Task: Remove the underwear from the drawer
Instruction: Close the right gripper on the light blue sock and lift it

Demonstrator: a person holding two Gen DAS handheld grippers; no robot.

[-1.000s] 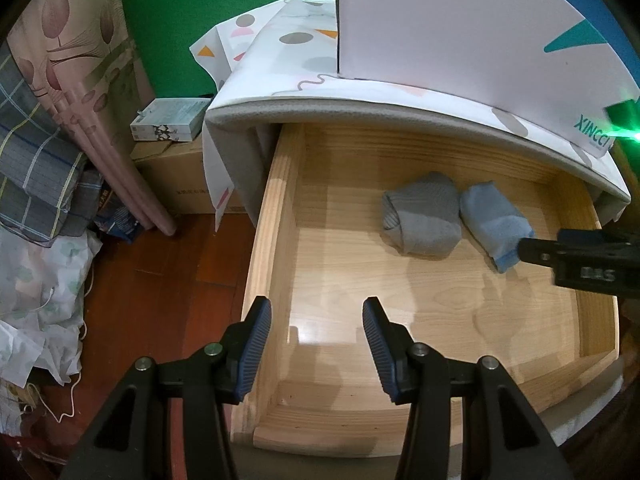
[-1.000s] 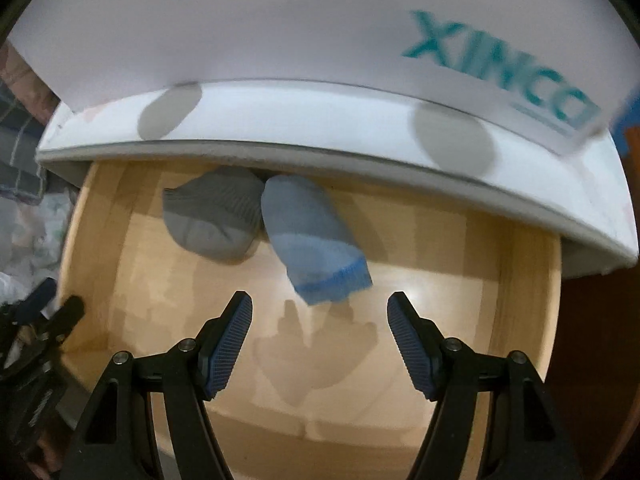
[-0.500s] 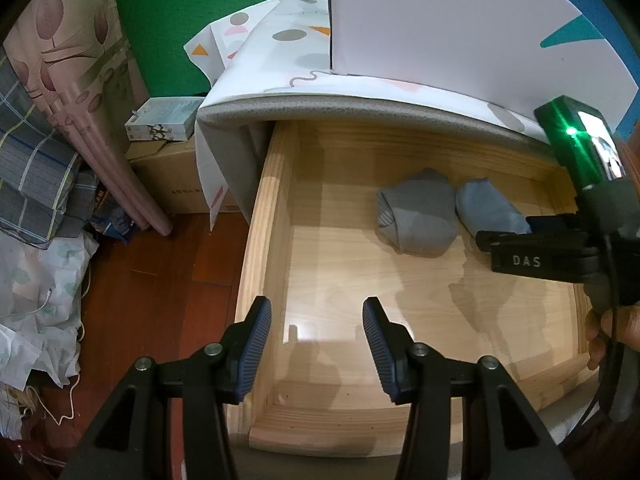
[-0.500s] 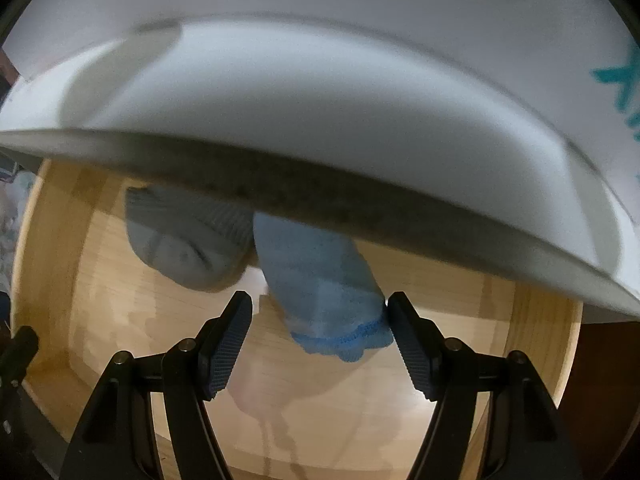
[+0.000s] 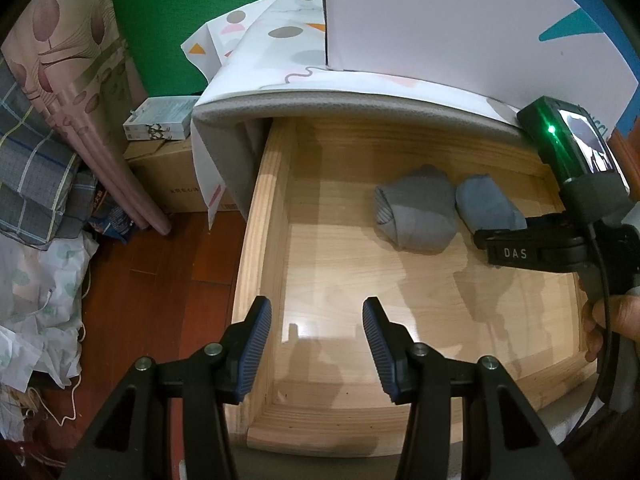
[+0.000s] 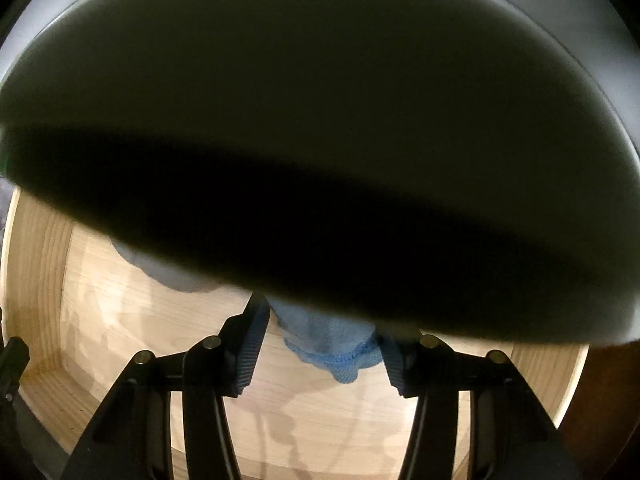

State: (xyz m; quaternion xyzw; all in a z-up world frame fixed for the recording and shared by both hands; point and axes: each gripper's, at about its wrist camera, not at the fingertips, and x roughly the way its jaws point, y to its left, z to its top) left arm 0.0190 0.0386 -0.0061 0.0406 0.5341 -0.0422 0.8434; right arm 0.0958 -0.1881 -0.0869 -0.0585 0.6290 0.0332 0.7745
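A wooden drawer (image 5: 268,208) stands pulled out from under a padded tabletop edge (image 5: 360,100). Two rolled pieces of underwear lie at its back: a grey one (image 5: 416,216) and a blue one (image 5: 488,204) to its right. My right gripper (image 6: 320,328) points down into the drawer. Its jaws are closing, and both pads press on the blue underwear (image 6: 332,344). The dark overhang (image 6: 320,160) hides the roll's upper part. My left gripper (image 5: 316,304) hangs open over the drawer's front left corner with nothing between its fingers.
A white board (image 5: 440,20) stands on the patterned tabletop. Left of the drawer are a cardboard box (image 5: 172,180), a small carton (image 5: 160,120), a pink curtain (image 5: 80,80) and piled cloth (image 5: 36,300) on the red wood floor. A person's hand (image 5: 608,320) grips the right tool.
My right gripper sank deeper into the drawer under the tabletop edge, and its jaws came together onto the blue underwear. The left gripper stayed where it was.
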